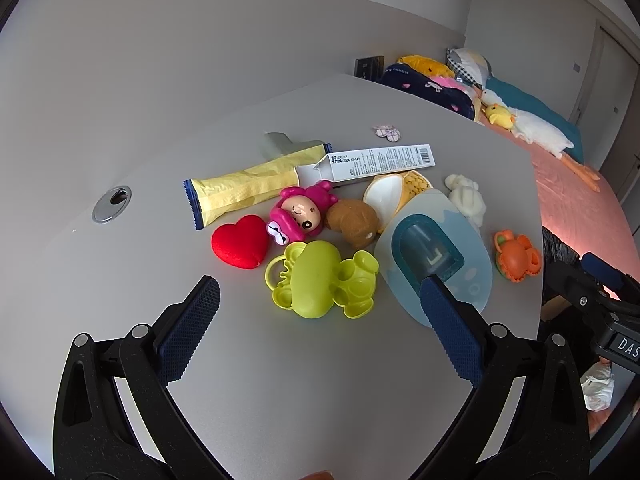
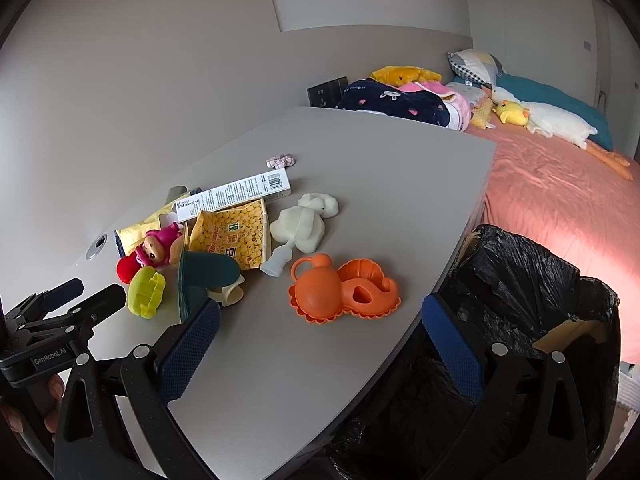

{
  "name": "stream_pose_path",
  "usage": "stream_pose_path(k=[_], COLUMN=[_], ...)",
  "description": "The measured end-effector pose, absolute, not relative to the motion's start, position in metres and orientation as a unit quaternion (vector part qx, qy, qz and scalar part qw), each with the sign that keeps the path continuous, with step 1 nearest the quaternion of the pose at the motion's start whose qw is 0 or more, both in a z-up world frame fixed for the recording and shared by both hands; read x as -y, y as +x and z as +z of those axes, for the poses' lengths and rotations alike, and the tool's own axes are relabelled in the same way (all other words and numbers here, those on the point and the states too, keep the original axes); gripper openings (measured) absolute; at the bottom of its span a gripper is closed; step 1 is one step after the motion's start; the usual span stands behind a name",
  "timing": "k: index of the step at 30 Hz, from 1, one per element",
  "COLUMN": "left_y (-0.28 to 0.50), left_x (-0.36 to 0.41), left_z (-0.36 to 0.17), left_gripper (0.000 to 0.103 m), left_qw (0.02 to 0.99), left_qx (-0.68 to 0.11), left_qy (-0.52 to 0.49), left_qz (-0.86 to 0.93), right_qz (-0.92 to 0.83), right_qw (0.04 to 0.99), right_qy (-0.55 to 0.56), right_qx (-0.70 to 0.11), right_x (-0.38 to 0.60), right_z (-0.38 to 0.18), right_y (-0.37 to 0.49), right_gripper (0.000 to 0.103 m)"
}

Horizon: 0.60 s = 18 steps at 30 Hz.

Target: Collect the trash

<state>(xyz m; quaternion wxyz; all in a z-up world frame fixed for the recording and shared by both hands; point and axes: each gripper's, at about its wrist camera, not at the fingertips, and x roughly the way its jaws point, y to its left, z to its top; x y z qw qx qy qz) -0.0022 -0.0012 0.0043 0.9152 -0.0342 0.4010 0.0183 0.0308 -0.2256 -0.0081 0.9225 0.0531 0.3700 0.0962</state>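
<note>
Both jaws spread and empty, the left gripper [image 1: 320, 296] and right gripper [image 2: 320, 320] hover near the grey table [image 2: 360, 184], where the long yellow snack wrapper [image 1: 244, 188] awaits a first pinch before the black-lined bin [image 2: 532, 300] at right

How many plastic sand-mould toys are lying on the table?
2. The green mould lies nearest the left gripper, in front of the red heart. The orange mould lies apart, near the table edge beside the bin. Others may be hidden under the pile.
</note>
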Motion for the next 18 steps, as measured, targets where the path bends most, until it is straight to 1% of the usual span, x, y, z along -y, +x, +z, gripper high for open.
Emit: stream_pose_path(k=[18], left_y=[-0.0021], left_x=[0.0008], left_z=[0.0035], left_gripper=[0.097], left_qw=[0.915], left_qx=[-0.402], left_qy=[-0.034], left_qz=[0.019], right_qz=[0.094], right_qw=[0.921], right_qy=[0.051], right_qx=[-0.374], right_x=[0.2258], right_z=[-0.0106], right_y=[0.0309], right_gripper=[0.1])
